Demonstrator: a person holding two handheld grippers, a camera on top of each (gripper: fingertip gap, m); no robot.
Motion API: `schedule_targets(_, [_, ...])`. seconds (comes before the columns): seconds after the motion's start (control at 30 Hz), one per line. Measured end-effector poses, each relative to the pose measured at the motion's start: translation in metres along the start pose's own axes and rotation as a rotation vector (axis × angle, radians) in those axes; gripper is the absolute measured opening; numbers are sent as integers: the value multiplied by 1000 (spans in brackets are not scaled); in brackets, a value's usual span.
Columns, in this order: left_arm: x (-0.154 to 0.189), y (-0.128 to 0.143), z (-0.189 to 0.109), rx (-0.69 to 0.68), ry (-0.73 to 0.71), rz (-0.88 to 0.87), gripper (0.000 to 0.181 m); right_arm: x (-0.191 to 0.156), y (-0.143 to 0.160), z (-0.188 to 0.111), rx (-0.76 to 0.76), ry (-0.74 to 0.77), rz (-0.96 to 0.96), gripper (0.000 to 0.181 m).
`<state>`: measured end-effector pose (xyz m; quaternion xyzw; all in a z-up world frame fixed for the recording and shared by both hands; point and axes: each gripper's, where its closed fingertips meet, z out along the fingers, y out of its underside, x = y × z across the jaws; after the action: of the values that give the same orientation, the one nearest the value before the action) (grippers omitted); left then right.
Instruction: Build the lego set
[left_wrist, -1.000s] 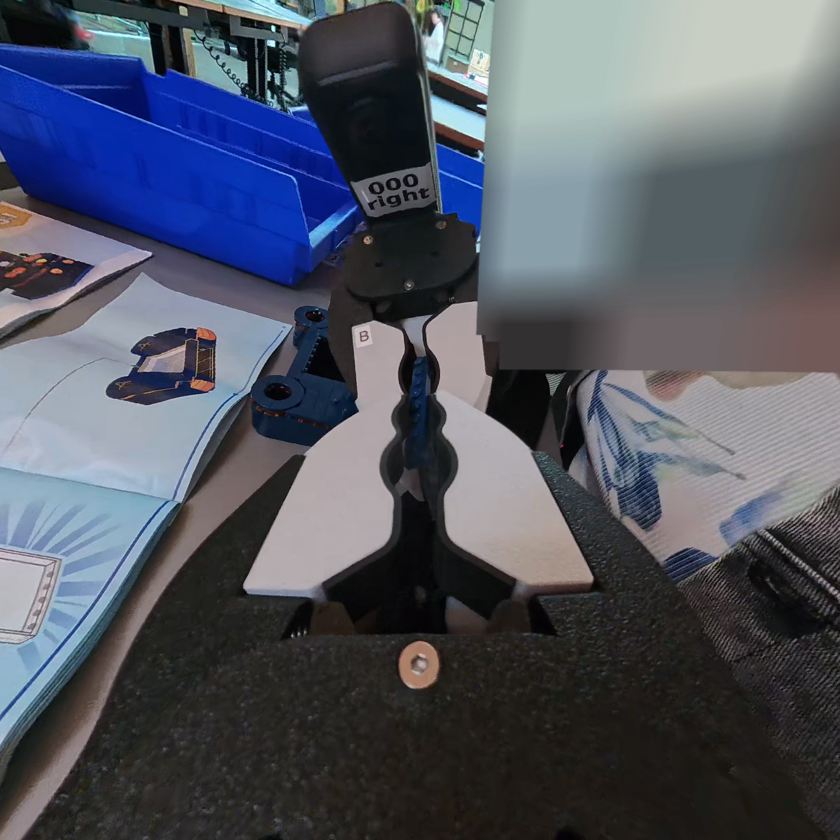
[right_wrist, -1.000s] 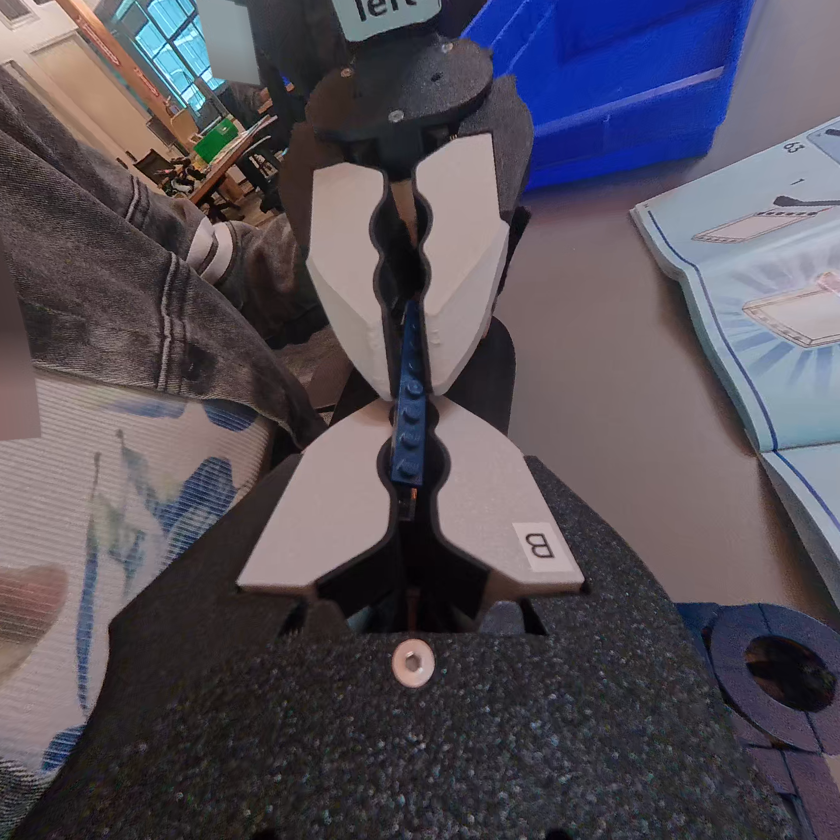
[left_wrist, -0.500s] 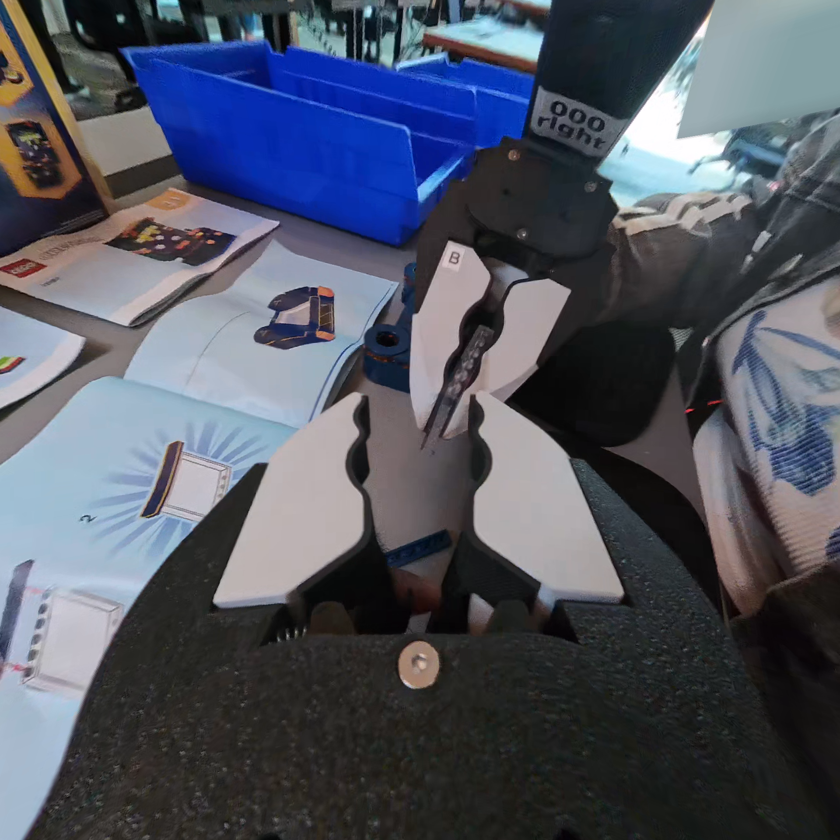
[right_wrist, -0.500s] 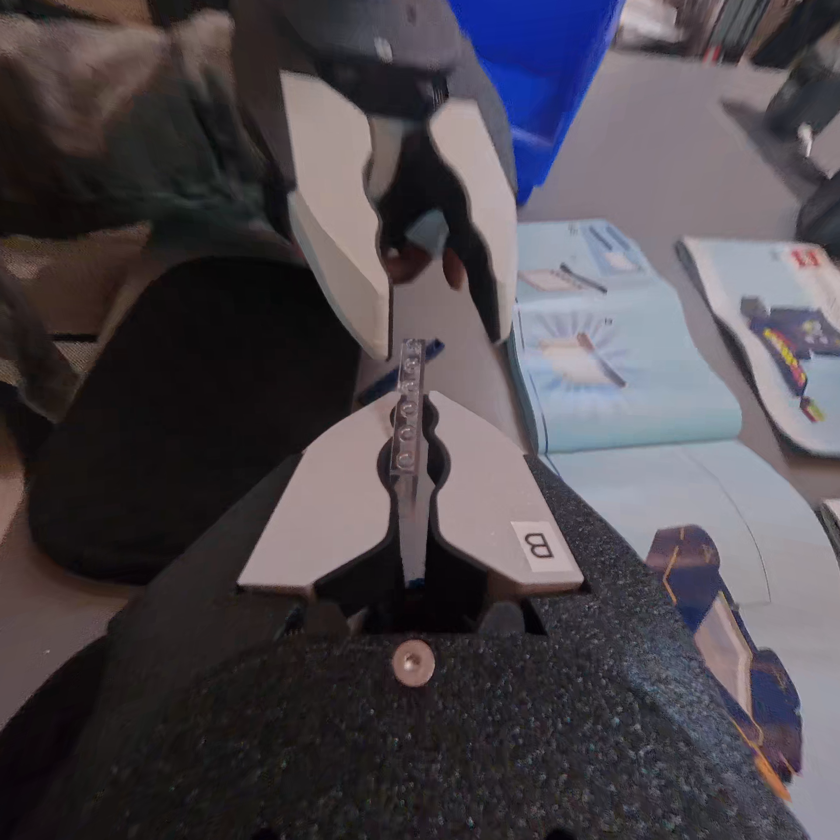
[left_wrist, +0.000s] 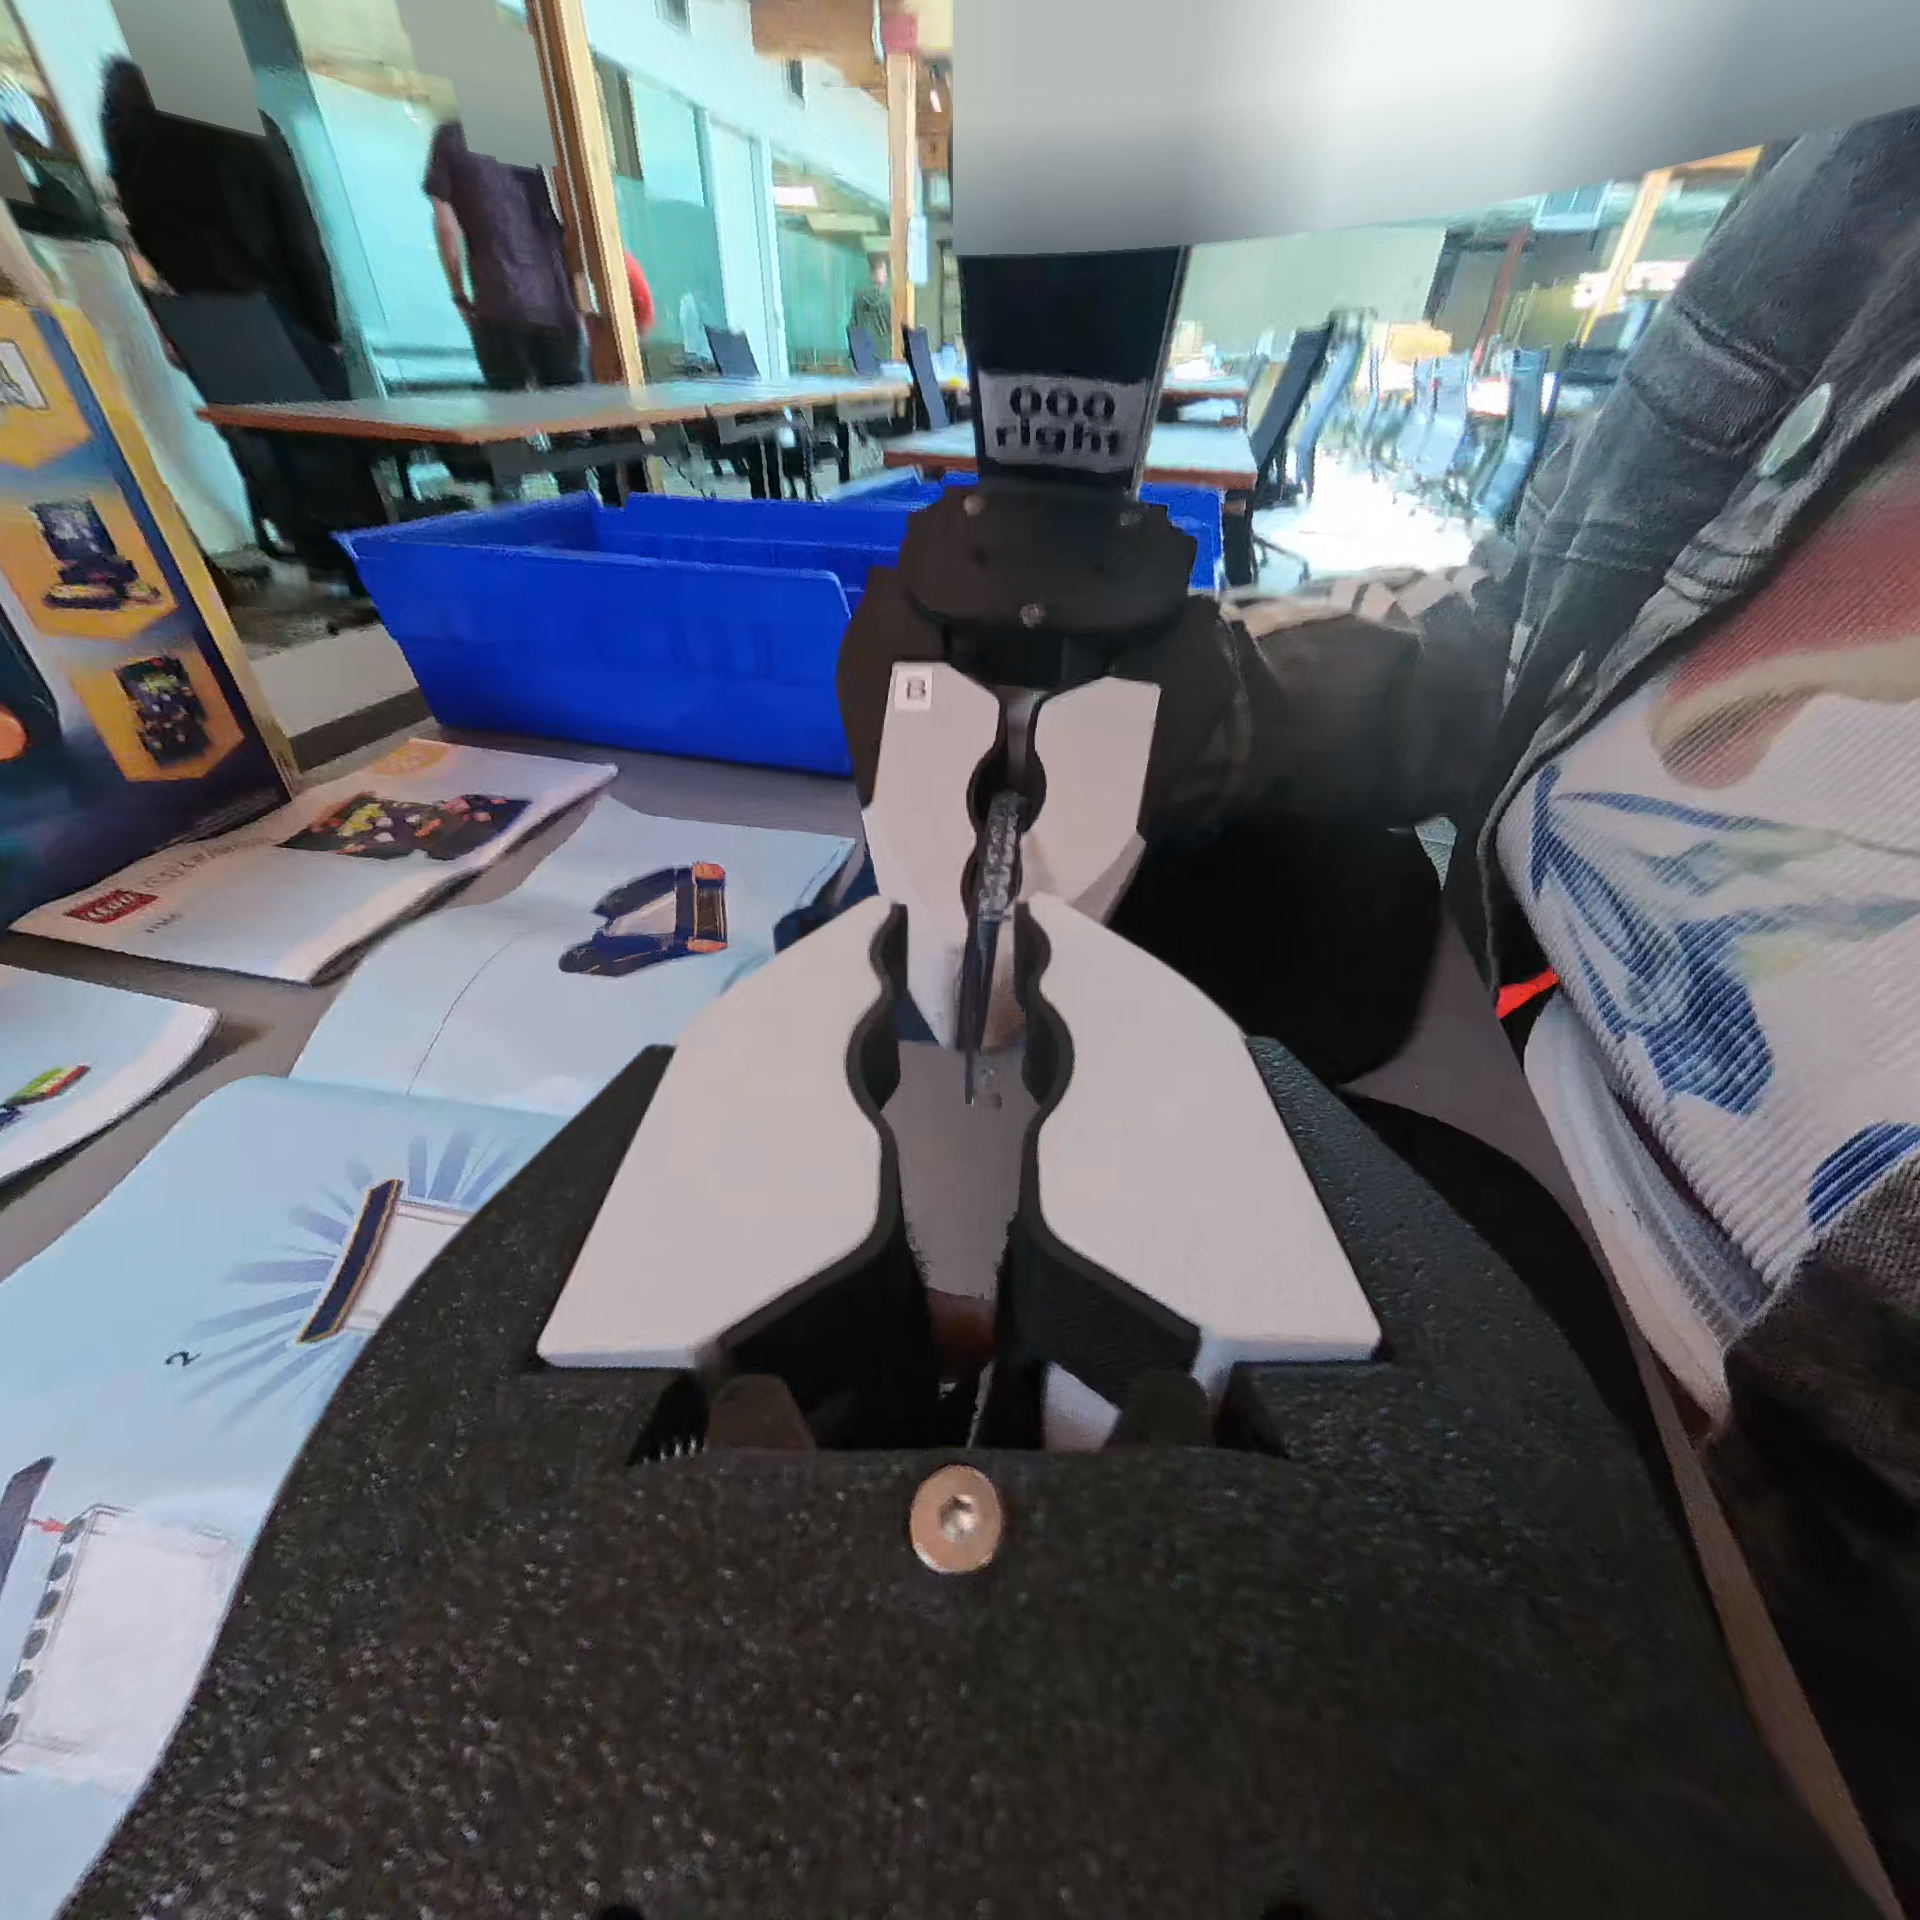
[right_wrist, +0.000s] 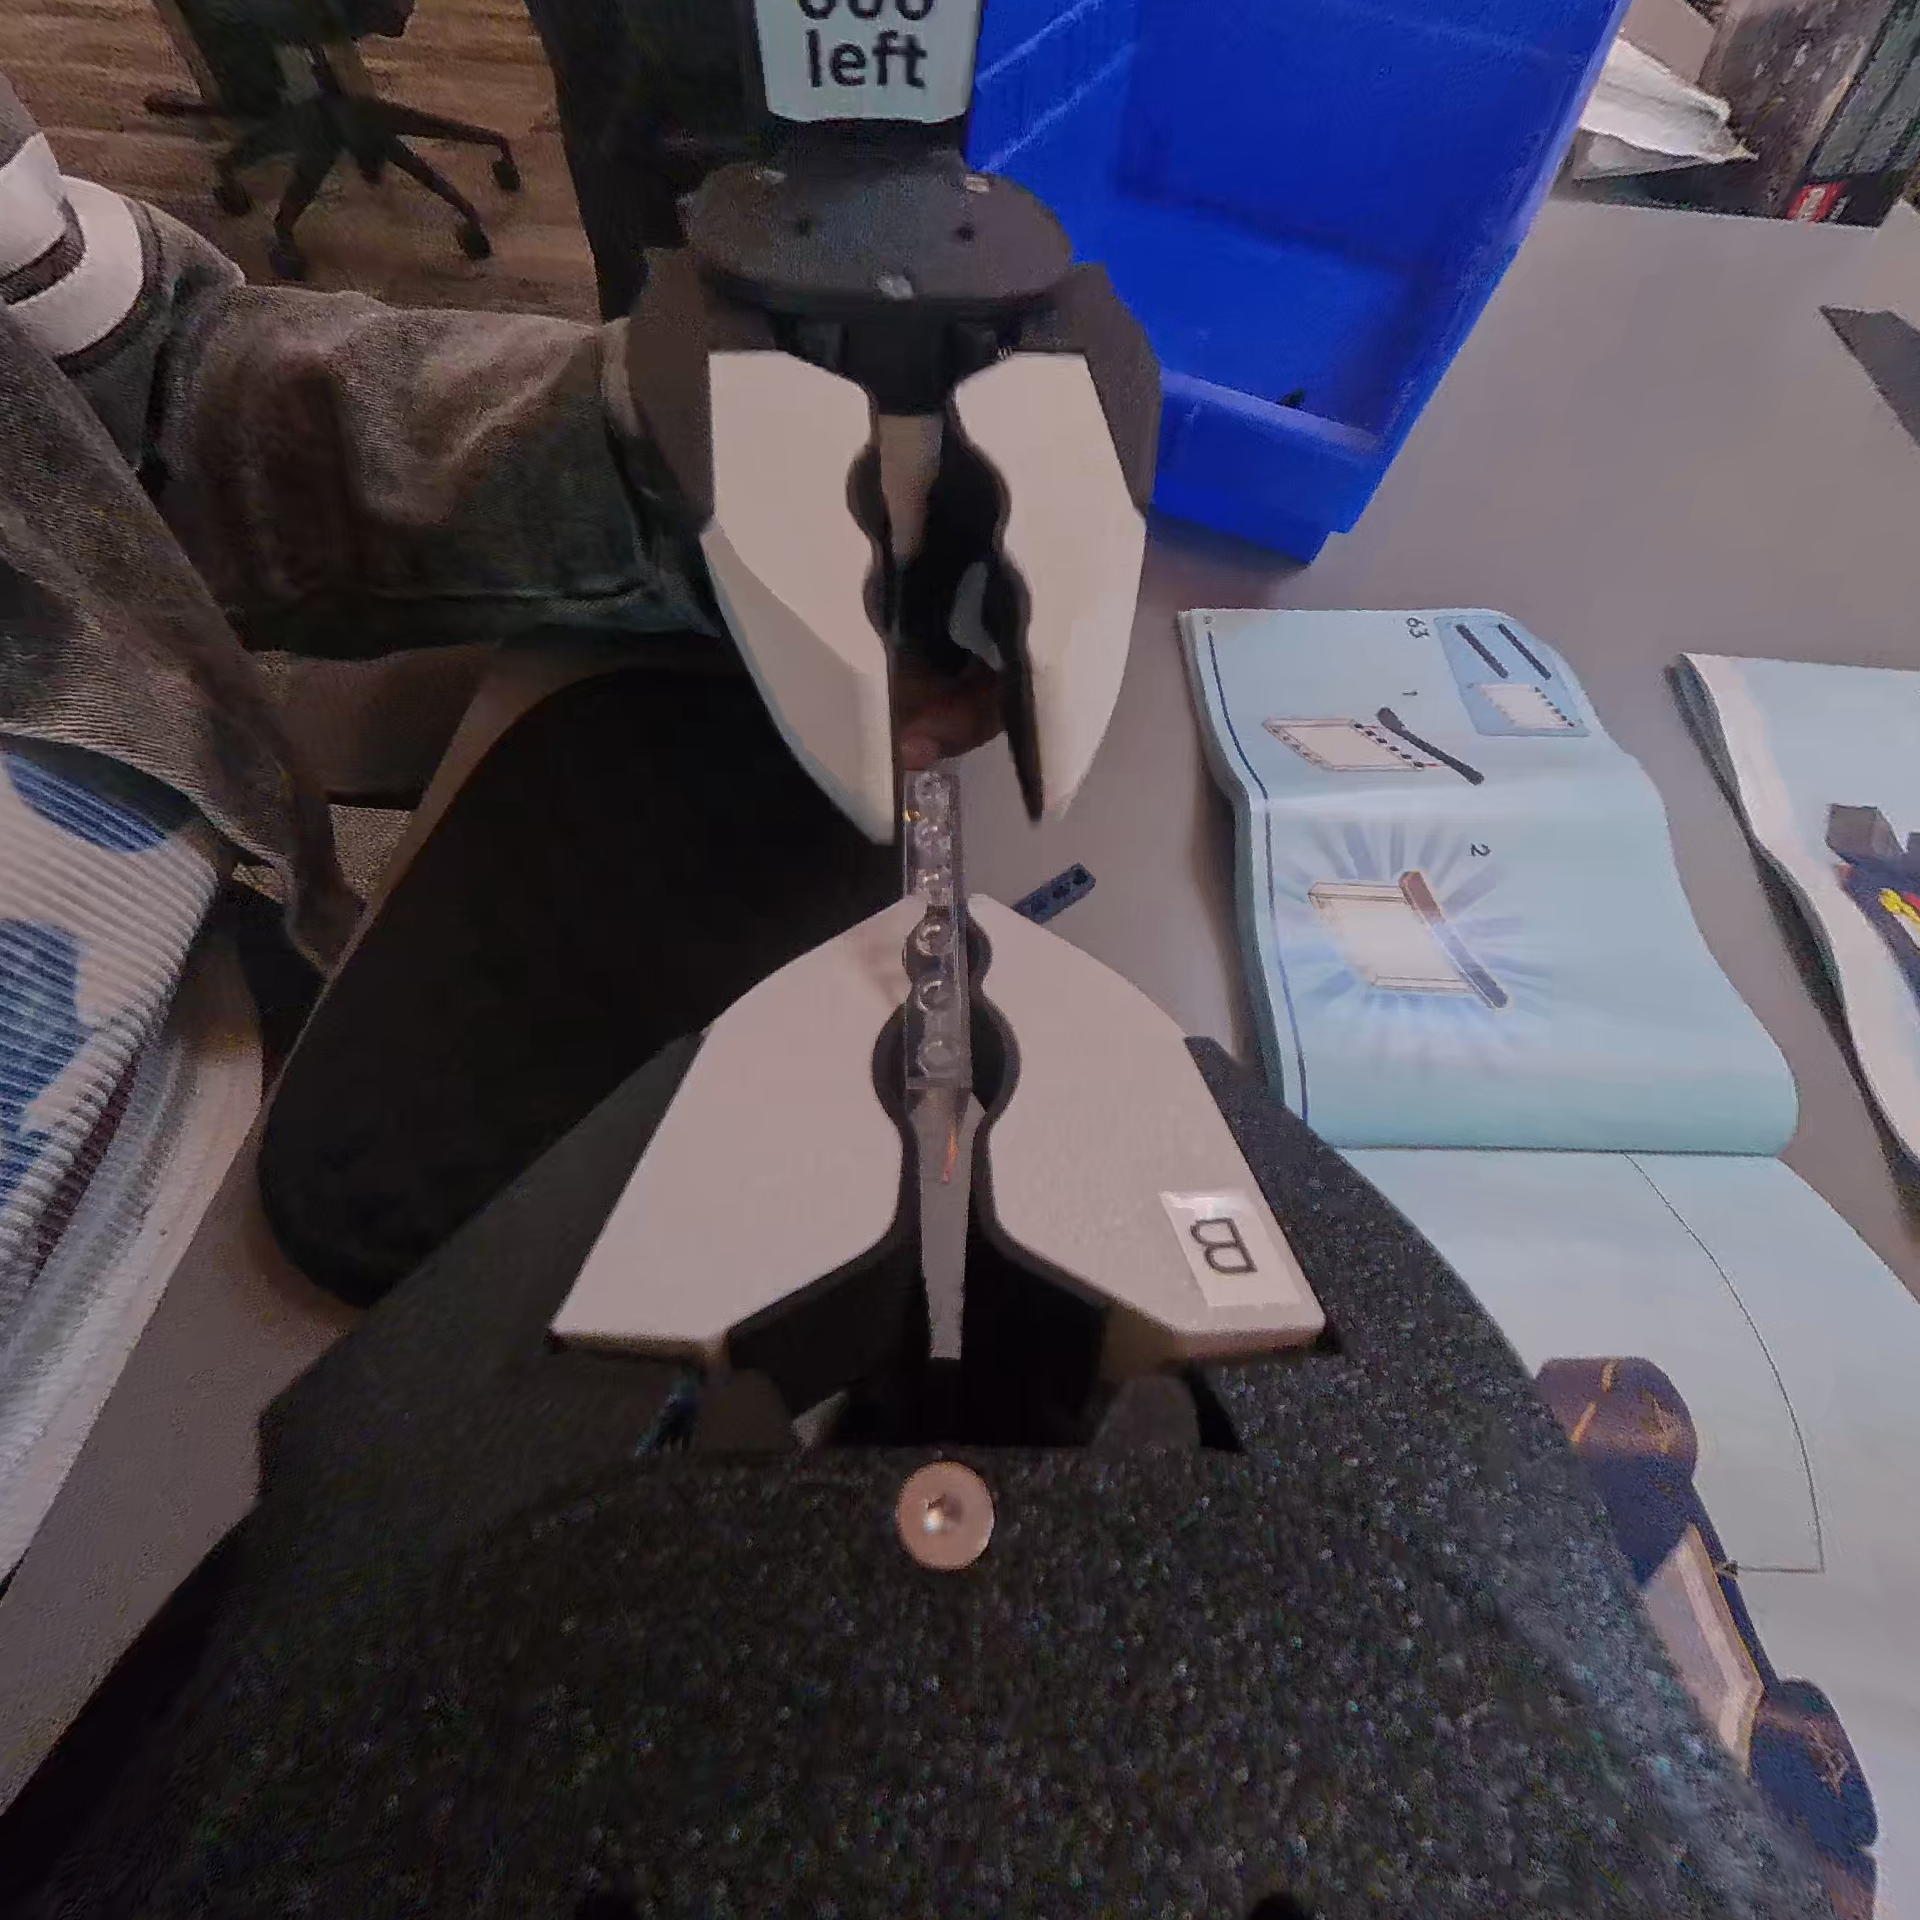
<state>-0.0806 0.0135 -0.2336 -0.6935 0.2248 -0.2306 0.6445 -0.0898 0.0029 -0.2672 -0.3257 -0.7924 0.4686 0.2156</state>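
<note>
My right tool (right_wrist: 940, 935) is clenched on a thin clear plate (right_wrist: 933, 935), edge-on between its fingers, so the row of studs faces the camera at the centre of the right wrist view. I judge the narrow grip is deliberate — the plate's free end sticks out past the fingertips where another piece can be pressed onto it.

My left tool (left_wrist: 956, 935) faces it head-on, released, its fingers standing apart with nothing between them. The tip of the clear plate (left_wrist: 987, 935) pokes into that gap in the middle of the left wrist view, but I cannot tell whether it touches either finger.

A small dark blue strip (right_wrist: 1055, 891) lies on the grey tabletop (right_wrist: 1558, 436), just right of centre in the right wrist view, beyond my right tool's tips. It looks like the part the open instruction booklet (right_wrist: 1455, 904), at mid right, shows joined along the plate's edge — so my guess is the left tool needs to pick it up next.

A blue bin (right_wrist: 1299, 260) sits at the upper right of that frame, and a partly built dark blue model (right_wrist: 1714, 1621) shows at the lower right edge, near the booklet pages.
</note>
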Motion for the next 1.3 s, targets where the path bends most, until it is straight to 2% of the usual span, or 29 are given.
schedule_targets(0.07, [6, 12, 2, -80, 44, 3, 11, -2, 0, 4, -38, -7, -34, 1])
schedule_targets(0.17, [4, 8, -6, -43, 21, 23, 7, 0, -8, 8, -43, 2, -59, 5])
schedule_targets(0.27, [-21, -3, -35, -13, -158, 33, 7, 8, 5, 8, -223, 11, -27, 47])
schedule_targets(0.3, [-30, -7, -51, 3, -246, 32, 7, 14, 11, 6, -281, 32, 5, 46])
schedule_targets(0.37, [-44, -15, -80, 29, -434, 42, 7, 20, 20, 8, -354, 74, 68, 26])
schedule_targets(0.47, [-47, -10, -102, -28, -604, 91, 7, 5, 32, 29, -455, 42, 138, 21])
schedule_targets(0.53, [-45, -10, -108, 17, -634, 61, 7, -1, 41, 45, -520, 52, 150, 27])
schedule_targets(0.6, [-44, -8, -110, 55, -629, 28, 7, 7, 52, 54, -591, 129, 141, 21])
schedule_targets(0.63, [-44, -6, -110, 64, -633, 25, 7, 10, 51, 55, -582, 151, 114, 9])
schedule_targets(0.7, [-42, -5, -104, 82, -610, 28, 7, 12, 53, 51, -595, 143, 62, 7])
schedule_targets(0.77, [-40, 1, -90, 63, -544, 29, 7, 23, 55, 31, -579, 188, 47, 7])
schedule_targets(0.93, [-25, 14, -29, -34, -215, -17, 7, 41, 40, -60, -389, 336, 183, 7])
schedule_targets(0.97, [-23, 14, -16, -38, -165, -20, 7, 42, 41, -77, -363, 368, 212, 7])
schedule_targets(1.03, [-23, 26, 7, -130, -118, 4, 7, 40, 44, -100, -322, 418, 249, 7])
schedule_targets(1.13, [-27, 41, 26, -251, -110, 58, 7, 33, 48, -114, -261, 437, 290, 7])
schedule_targets(1.23, [-26, 73, 30, -478, -107, 40, 8, 28, 46, -113, -210, 433, 291, 7])
schedule_targets(1.3, [-27, 80, 31, -523, -115, 37, 8, 27, 45, -110, -188, 417, 289, 7])
